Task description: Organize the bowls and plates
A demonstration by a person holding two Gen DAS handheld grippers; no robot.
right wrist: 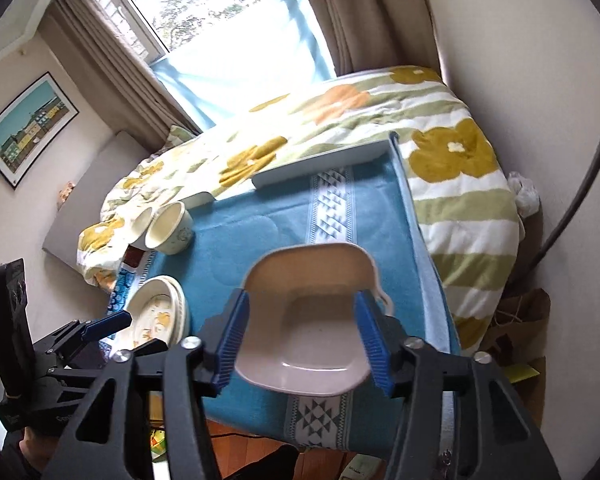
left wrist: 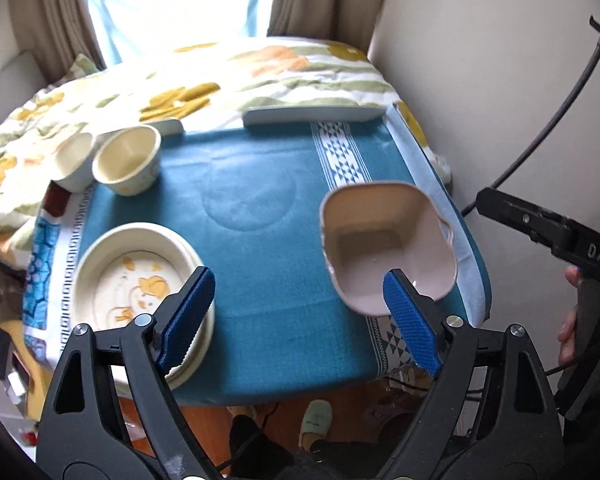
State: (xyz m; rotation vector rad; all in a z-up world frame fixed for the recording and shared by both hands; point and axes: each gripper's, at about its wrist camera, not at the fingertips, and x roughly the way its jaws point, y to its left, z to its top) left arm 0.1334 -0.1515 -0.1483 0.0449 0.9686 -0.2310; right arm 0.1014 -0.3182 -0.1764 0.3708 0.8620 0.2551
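Now both grippers, left [left wrist: 298, 294] and right [right wrist: 300, 340], gape wide and empty above the blue cloth [left wrist: 260, 184]; the pinkish square bowl [right wrist: 303, 320] seemingly sits loose.

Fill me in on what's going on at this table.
A person holds a gripper in each hand over a table with a blue cloth, sorting dishes. Both grippers are open and hold nothing. The left gripper hangs between the stacked plates and the pink bowl. The right gripper has its jaws either side of the pink bowl, which sits on the cloth; the pads do not seem to press it. Two cream bowls sit at the far left corner, and flat dishes lie along the far edge.
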